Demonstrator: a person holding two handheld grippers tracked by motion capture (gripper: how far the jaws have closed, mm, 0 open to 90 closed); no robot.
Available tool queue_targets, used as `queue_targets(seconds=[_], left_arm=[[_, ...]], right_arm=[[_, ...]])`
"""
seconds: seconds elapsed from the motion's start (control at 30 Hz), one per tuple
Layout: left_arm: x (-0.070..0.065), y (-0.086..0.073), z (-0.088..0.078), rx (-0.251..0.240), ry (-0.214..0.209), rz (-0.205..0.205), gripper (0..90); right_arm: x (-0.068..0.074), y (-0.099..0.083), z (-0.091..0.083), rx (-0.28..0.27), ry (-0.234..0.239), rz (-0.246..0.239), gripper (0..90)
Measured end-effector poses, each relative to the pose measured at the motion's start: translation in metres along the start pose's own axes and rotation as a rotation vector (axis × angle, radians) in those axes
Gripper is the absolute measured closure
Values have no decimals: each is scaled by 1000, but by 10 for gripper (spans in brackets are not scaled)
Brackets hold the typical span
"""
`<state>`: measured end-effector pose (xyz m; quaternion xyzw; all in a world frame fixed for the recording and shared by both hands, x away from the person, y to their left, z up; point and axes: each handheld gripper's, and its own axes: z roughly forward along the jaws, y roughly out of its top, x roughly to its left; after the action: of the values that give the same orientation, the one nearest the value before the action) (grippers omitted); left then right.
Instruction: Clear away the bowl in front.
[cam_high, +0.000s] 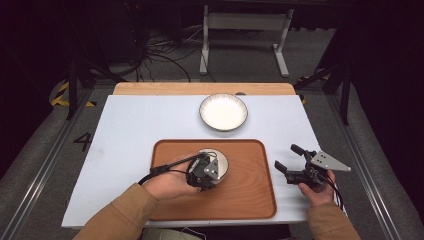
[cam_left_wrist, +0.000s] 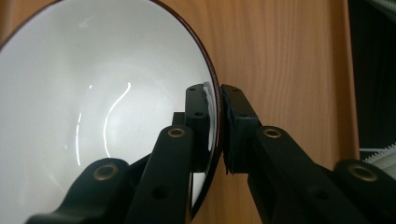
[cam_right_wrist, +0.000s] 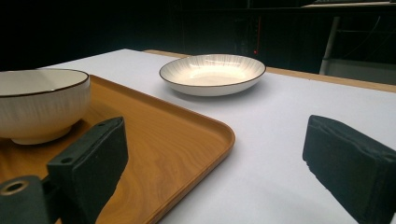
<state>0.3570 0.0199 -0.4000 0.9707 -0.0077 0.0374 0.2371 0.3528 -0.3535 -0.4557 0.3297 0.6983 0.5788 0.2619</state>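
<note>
White dark-rimmed bowl (cam_left_wrist: 93, 93), wood-brown tray (cam_high: 250, 180), white striped plate (cam_high: 223, 112).

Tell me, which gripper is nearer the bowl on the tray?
Left. The left gripper pinches the bowl's rim; the right gripper hovers open beside the tray.

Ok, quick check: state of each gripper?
Left gripper: closed on the rim of the bowl on the tray.
Right gripper: open, holding nothing.

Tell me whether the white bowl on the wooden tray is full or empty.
Empty. The left gripper view shows the white dark-rimmed bowl with a bare glossy inside, only light reflections. It stands upright on the brown wooden tray.
</note>
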Motion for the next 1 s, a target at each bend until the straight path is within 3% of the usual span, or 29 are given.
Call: queue_targets(seconds=[0.2,0.4,0.6,0.63,0.93,1.0], left_arm=[[-3,0,1,-4,-31,-6,814],[-4,-1,-2,-35,-31,-22,791],[-7,0,-6,-106,-24,-46,668],[-7,0,-7,-117,-17,-43,596],[-6,-6,-17,-219,42,-96,407],[-6,-8,-19,-235,73,-99,356]], right_arm=[[0,0,0,1,0,0,73],[0,0,0,2,2,-1,74],[0,0,0,2,2,-2,73],[1,0,0,2,4,-6,73],[0,0,0,1,9,-8,73],[0,0,0,2,12,-4,73]])
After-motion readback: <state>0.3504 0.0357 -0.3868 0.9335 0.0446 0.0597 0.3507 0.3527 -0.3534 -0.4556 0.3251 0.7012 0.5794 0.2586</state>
